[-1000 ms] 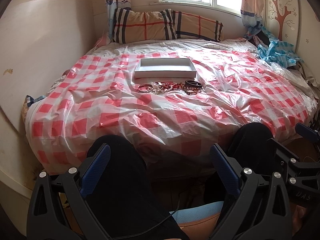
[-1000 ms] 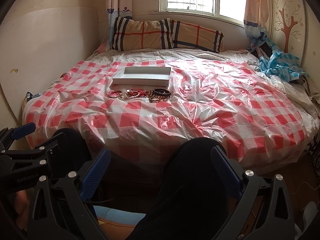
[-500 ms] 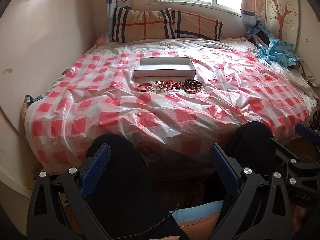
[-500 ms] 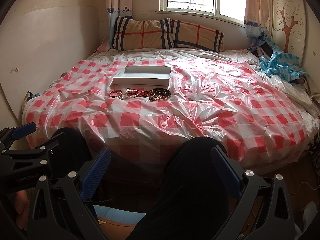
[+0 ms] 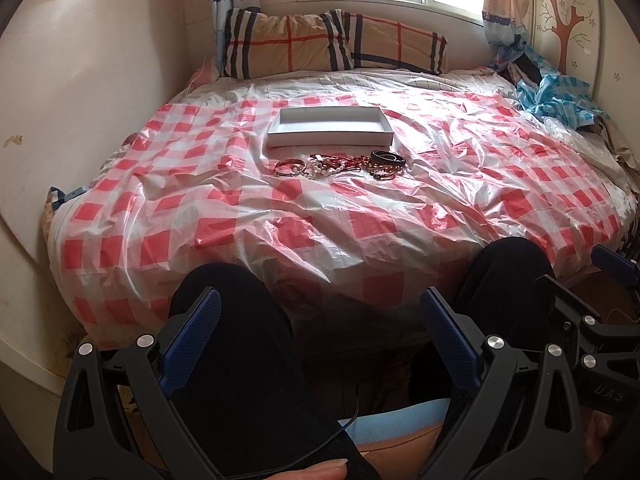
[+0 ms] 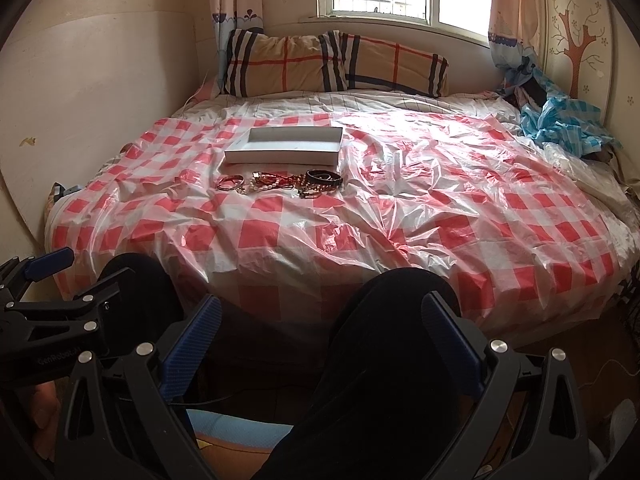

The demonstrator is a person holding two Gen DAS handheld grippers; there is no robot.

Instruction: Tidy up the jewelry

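A wide bed (image 5: 500,184) fills the room from the left wall to the right, covered by a crinkled, glossy red-and-white checked plastic sheet (image 6: 420,216) that hangs over the near edge. Broad stretches of the sheet lie open to the right of the centre and along the near edge. Two tan plaid pillows (image 5: 332,46) lean against the wall under the window at the far end, and a crumpled blue-and-white checked cloth (image 6: 560,124) sits at the far right corner. A shallow rectangular white cardboard box (image 5: 330,126) rests open on the sheet left of centre. Just in front of its near side, apart from it, lies the cluster of bracelets and bead strings (image 5: 340,165), with a thin bangle at its left end and a dark band at its right. The person's knees in black trousers (image 6: 400,320) rise before the near edge. The left gripper (image 5: 320,344) and the right gripper (image 6: 320,344) hover low over the knees, well apart from the jewelry, both released with blue ribbed pads spread wide and nothing between them.
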